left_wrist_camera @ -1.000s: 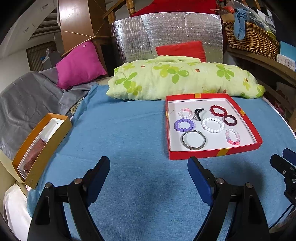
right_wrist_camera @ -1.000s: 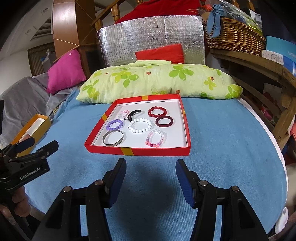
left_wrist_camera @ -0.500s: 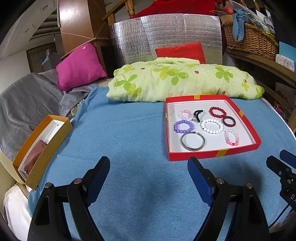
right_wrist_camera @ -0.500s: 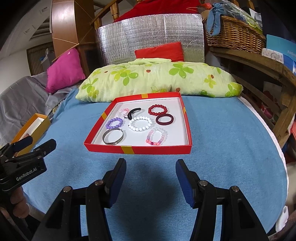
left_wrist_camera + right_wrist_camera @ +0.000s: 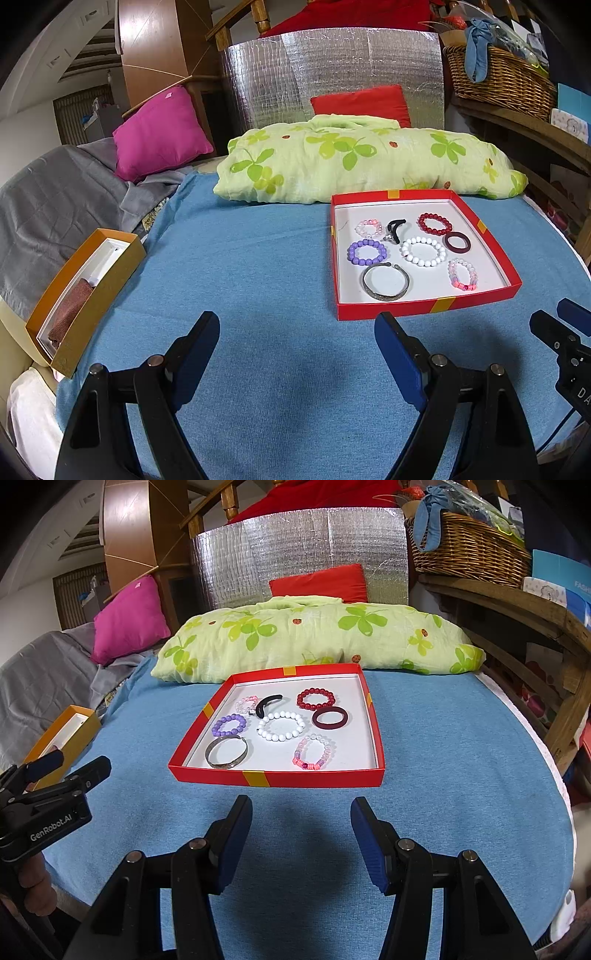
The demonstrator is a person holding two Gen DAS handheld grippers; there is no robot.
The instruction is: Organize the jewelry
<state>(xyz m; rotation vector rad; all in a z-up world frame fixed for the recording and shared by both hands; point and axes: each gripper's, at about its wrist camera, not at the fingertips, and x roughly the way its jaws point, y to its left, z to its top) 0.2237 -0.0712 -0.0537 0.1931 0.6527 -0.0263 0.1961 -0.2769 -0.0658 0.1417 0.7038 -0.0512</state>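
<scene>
No piece was held: the left gripper (image 5: 295, 354) and right gripper (image 5: 301, 834) were kept wide-jawed above the blue cloth's (image 5: 443, 738) near edge. Seven bracelets were seen spread apart inside the red tray (image 5: 273, 777), toward the far edge; sorted or awaiting sorting could not be settled

A home bedroom: bed with pillows (image 5: 369, 162), wicker basket (image 5: 498, 85) on shelf.

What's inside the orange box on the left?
The long orange cardboard box shows a white liner and a folded brown cloth. Anything under the cloth or behind the near wall is hidden.
</scene>
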